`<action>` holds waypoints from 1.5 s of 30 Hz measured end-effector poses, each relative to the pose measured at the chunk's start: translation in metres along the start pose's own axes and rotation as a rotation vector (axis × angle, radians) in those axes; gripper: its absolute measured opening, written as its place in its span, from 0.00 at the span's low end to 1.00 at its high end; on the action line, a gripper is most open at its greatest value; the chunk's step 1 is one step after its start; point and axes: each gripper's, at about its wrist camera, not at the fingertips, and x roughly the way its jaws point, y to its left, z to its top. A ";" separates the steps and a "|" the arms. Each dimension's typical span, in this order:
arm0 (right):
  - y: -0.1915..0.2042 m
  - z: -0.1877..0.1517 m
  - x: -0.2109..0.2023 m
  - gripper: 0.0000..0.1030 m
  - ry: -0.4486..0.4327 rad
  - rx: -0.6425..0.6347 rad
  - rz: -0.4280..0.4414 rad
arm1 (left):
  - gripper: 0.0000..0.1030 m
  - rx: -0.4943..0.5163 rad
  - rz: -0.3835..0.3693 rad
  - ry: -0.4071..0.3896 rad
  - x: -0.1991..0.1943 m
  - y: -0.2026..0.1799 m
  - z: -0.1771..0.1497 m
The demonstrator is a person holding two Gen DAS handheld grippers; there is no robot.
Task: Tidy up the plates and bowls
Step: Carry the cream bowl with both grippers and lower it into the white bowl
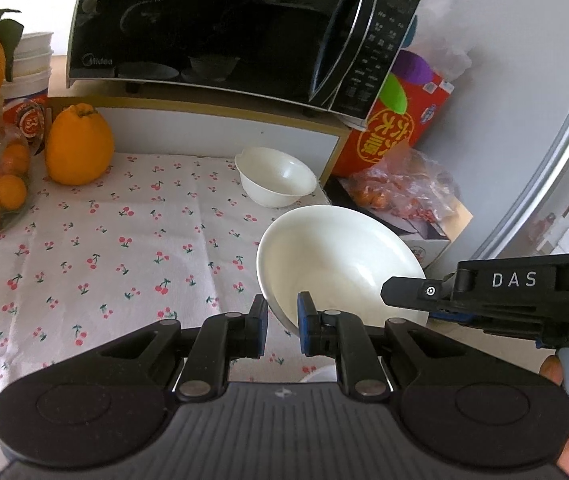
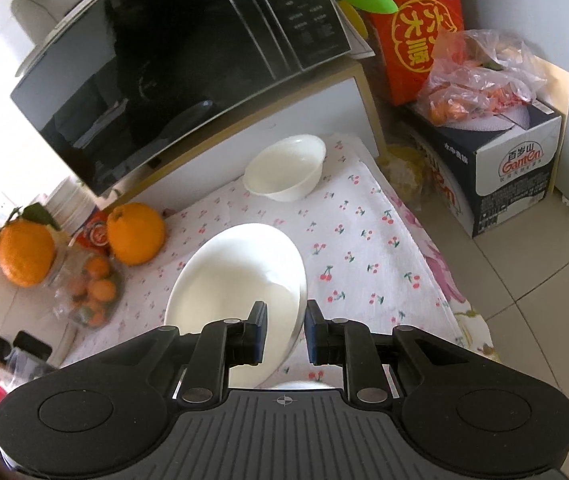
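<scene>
White bowl [image 1: 336, 256] lifted, rim pinched by left gripper [image 1: 282, 326] and right gripper [image 2: 284, 330]; smaller bowl [image 1: 274, 176] far on cloth [image 1: 104, 248].

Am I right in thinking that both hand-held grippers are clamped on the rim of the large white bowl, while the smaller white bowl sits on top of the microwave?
Not quite: the smaller white bowl sits on the cherry-print cloth below the microwave, as the right wrist view shows. Both hand-held grippers, left and right, do clamp the large white bowl's rim.
</scene>
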 end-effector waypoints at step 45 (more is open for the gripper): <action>-0.012 -0.068 -0.028 0.21 0.198 -0.158 -0.112 | 0.15 0.109 -0.019 0.213 -0.016 -0.020 -0.058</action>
